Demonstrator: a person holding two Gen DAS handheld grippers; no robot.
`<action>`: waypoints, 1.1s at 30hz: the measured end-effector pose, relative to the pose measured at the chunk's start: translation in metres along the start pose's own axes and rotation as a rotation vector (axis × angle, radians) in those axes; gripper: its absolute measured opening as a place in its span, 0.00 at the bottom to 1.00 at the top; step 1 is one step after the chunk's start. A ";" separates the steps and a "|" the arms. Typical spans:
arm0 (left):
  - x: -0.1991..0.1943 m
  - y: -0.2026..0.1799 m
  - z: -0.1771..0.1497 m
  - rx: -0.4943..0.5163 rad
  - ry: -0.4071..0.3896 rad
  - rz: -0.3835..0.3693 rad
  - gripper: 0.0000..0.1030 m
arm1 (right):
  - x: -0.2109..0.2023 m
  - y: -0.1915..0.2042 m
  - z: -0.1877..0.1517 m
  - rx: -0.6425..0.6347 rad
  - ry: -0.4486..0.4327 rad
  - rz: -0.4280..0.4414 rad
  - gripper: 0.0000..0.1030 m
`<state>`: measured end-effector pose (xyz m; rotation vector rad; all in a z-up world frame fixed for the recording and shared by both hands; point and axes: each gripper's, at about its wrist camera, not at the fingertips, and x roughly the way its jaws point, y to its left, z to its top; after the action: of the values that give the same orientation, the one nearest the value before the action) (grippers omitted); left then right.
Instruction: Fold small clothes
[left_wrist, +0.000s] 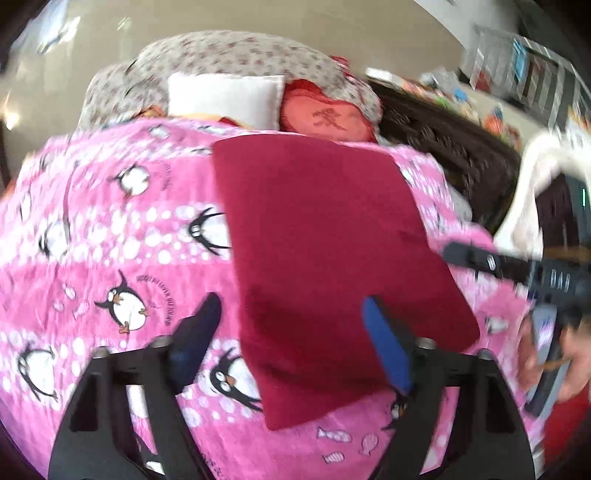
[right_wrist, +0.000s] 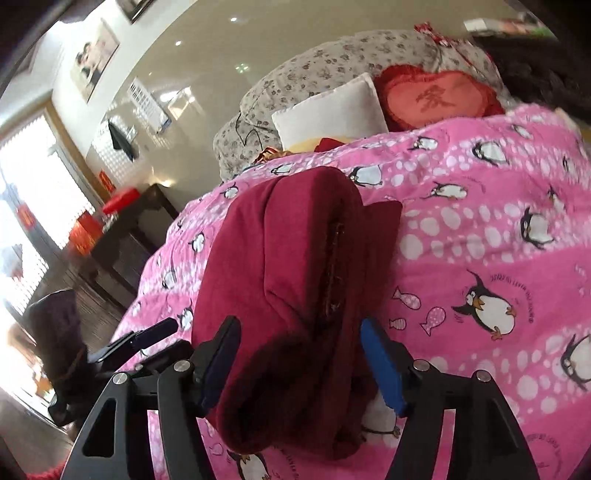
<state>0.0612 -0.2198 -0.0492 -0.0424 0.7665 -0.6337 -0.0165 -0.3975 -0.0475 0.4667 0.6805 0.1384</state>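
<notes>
The dark red garment (left_wrist: 332, 266) lies folded on the pink penguin blanket (left_wrist: 110, 229), mid-frame. It looks soft, light and floppy; best pinched at a folded edge. The left gripper (left_wrist: 291, 339) and right gripper (right_wrist: 299, 354) both stand released, jaws apart.

The right gripper (right_wrist: 299, 354) has its blue-padded fingers (right_wrist: 384, 369) spread wide on either side of a bunched, dark red garment (right_wrist: 288, 280) lying on the pink penguin blanket (right_wrist: 480, 258). The left gripper (right_wrist: 140, 339) shows near the blanket's left edge. At the far edge lie a white pillow (right_wrist: 328, 110) and a red heart cushion (right_wrist: 439, 98).
</notes>
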 end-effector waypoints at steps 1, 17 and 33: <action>0.002 0.008 0.003 -0.040 0.001 -0.011 0.80 | 0.002 -0.003 0.002 0.008 -0.004 0.005 0.69; 0.069 0.026 0.022 -0.211 0.127 -0.255 0.70 | 0.057 -0.022 0.014 0.048 0.058 0.084 0.53; -0.074 0.039 -0.021 -0.091 0.138 -0.090 0.57 | 0.030 0.077 -0.043 -0.048 0.174 0.240 0.54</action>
<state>0.0269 -0.1430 -0.0278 -0.1184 0.9303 -0.6923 -0.0188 -0.3046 -0.0583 0.4927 0.7883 0.4243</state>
